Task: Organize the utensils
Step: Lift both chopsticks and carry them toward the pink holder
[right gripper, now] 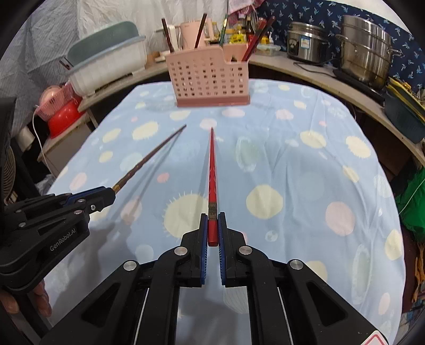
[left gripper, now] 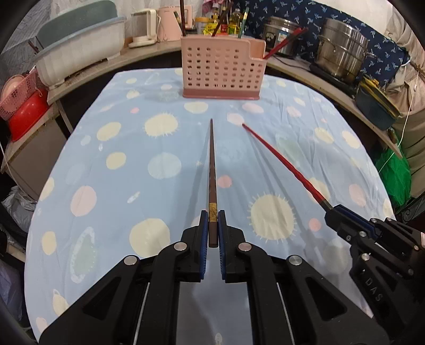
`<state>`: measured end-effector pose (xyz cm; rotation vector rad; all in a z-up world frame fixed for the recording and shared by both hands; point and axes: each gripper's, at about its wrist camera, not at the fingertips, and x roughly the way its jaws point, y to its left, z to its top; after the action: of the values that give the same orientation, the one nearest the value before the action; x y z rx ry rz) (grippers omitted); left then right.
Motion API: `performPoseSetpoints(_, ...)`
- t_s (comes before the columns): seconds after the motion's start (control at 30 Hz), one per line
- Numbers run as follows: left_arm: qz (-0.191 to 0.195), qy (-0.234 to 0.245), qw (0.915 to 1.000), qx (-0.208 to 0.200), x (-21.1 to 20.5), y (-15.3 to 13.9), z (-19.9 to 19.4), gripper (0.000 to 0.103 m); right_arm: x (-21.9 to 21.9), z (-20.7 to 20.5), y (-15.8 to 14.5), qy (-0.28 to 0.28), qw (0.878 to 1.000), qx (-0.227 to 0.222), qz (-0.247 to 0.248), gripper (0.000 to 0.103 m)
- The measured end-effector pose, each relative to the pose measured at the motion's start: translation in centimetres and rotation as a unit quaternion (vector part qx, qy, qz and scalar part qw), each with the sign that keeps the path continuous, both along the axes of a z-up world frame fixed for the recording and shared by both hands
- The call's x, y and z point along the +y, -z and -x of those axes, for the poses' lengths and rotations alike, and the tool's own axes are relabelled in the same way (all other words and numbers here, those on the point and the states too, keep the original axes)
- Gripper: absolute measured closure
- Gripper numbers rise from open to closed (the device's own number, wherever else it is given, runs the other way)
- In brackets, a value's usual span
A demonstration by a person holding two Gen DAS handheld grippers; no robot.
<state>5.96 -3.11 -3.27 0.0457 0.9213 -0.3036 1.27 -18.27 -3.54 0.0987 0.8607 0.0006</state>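
Brown chopstick (left gripper: pixel 212 169) pinched at its thick end between the blue pads of the left gripper (left gripper: pixel 212 225), tip pointing forward toward the pink utensil holder (left gripper: pixel 221 67), lifted off the cloth with its shadow beside it. Red chopstick (right gripper: pixel 212 169) clamped the same way in the right gripper (right gripper: pixel 212 225), thick end between the pads, tip aimed at the holder. Both jaw pairs pressed tight on their sticks. The two chopsticks run side by side, apart, tips nearer together than the grippers.

Holder stands upright at the far end of the table, perforated front, taller section left, lower section right. Brown and green sticks already in the tall part, red ones (right gripper: pixel 259 39) leaning in the low part.

Blue spotted tablecloth (left gripper: pixel 119 164) bare between tips and holder; open cloth left and right, table edges curving off both sides.

Behind: counter with pink kettle (left gripper: pixel 170 22), steel pots (left gripper: pixel 342 50), rice cooker (right gripper: pixel 306 43), grey-white basin (left gripper: pixel 79 50), red bowl (left gripper: pixel 26 116) under pink basket. Fingers (right gripper: pixel 42 300) show under the left gripper.
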Motion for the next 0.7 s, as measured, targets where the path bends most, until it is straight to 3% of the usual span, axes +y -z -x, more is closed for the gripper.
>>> performPoseSetpoints(0.43, 0.032, -0.004, 0.9981, -0.053, 1.1, -5.9, -0.2, 0.096, -0.8, -0.5, -7.7, 0.005, 0.997, -0.080, -0.002, 0.096)
performPoseSetpoints(0.7, 0.032, -0.002, 0.9955, -0.089, 1.1, -10.0, -1.8, 0.096, -1.6, -2.0, -12.1, 0.009, 0.992, -0.123, -0.001, 0.096)
